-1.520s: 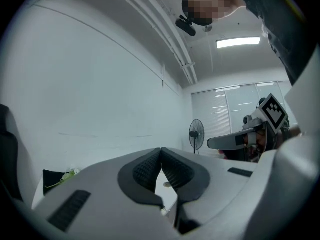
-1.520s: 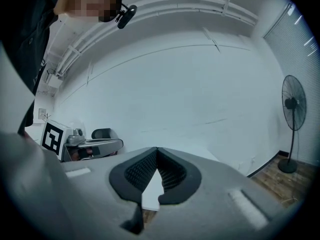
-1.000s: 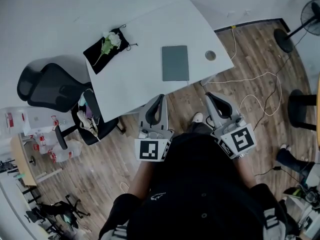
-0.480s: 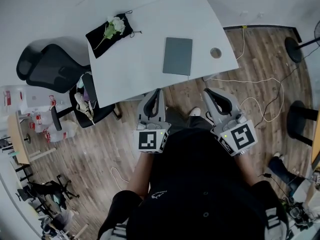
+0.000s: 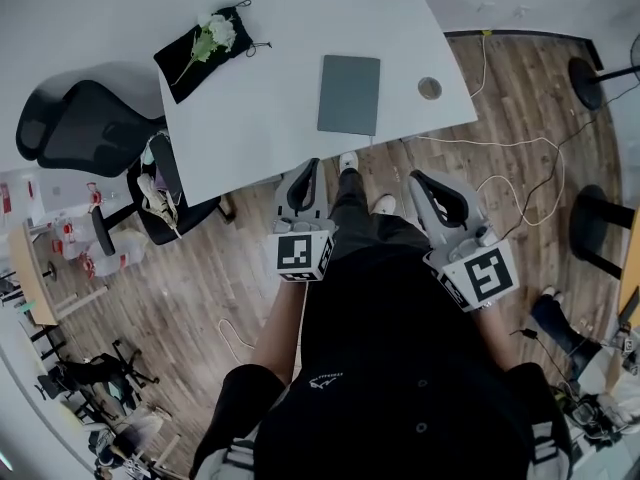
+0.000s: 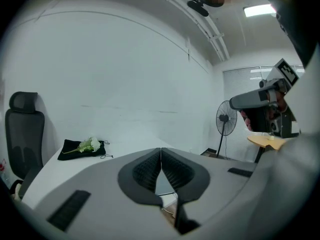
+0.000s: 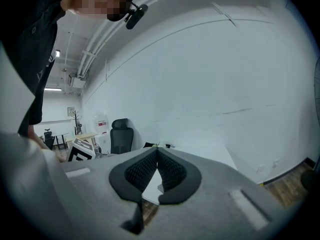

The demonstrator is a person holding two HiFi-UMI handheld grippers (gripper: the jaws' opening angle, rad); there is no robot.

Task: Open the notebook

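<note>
Approach step: notebook (image 5: 349, 94) lies closed on the tabletop (image 5: 260, 118), untouched. Left claw (image 5: 303, 171) and right claw (image 5: 432, 184) are pressed together, empty; next, reach forward to the cover edge

Office-type workroom: white desk (image 5: 260, 108) w/ cable grommet (image 5: 430, 88) just ahead of left gripper (image 5: 303, 168) and right gripper (image 5: 422, 178). Black swivel chair (image 5: 70, 138) fwd-left of left gripper. Wood-plank floor (image 5: 200, 288) w/ loose cables (image 5: 510, 183) fwd-right of right gripper. Pedestal fan (image 6: 226, 119), strip light (image 6: 260, 9), ceiling pipes (image 7: 92, 49) overhead.
</note>
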